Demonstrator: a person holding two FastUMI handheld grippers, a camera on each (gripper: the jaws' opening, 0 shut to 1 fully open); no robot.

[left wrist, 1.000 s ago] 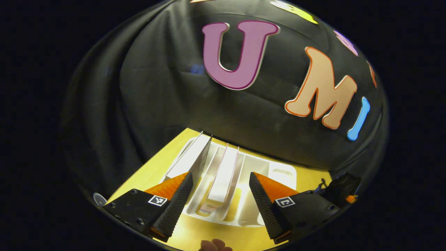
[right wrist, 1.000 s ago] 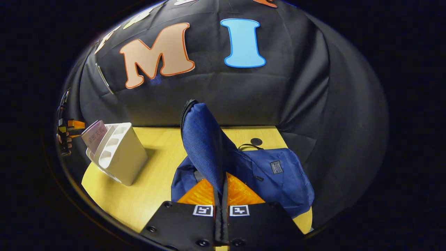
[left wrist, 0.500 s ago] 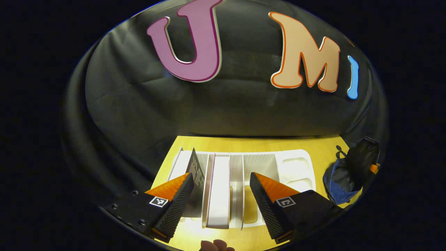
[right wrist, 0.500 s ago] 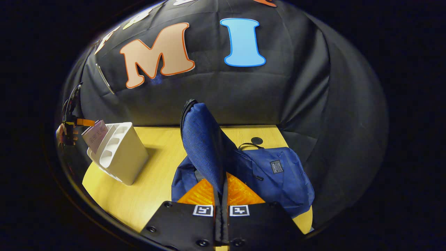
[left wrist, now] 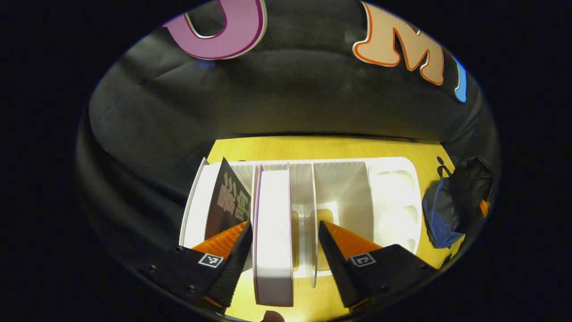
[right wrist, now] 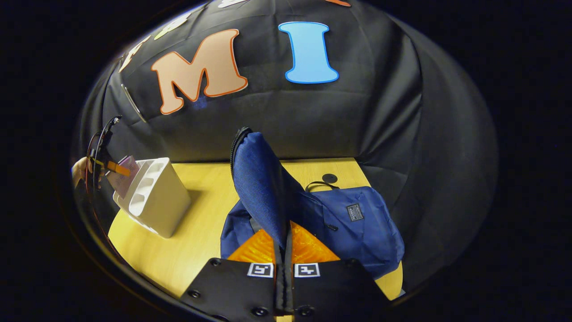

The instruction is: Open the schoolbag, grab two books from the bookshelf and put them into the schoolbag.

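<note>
A white bookshelf (left wrist: 393, 197) with upright dividers stands on the yellow table. A dark-covered book (left wrist: 228, 199) leans in its left slot. Beside it stands a pale book with a pink edge (left wrist: 272, 232). My left gripper (left wrist: 282, 228) is open, its fingers straddling the top of the pale book, with a gap on the right side. In the right gripper view the blue schoolbag (right wrist: 357, 223) lies on the table. My right gripper (right wrist: 284, 243) is shut on the bag's flap (right wrist: 259, 179) and holds it up. The bookshelf (right wrist: 156, 197) and left gripper (right wrist: 105, 165) appear at far left.
The wooden table (right wrist: 201, 241) runs between bookshelf and bag. A small black round thing (right wrist: 330, 178) lies behind the bag near the booth wall. The bag (left wrist: 447, 214) lies right of the bookshelf in the left gripper view. A hand (right wrist: 79, 170) holds the left gripper.
My left gripper has come down and closer over the bookshelf, so the pale book now stands between its fingers. The right gripper has kept the flap raised, almost unmoved.
</note>
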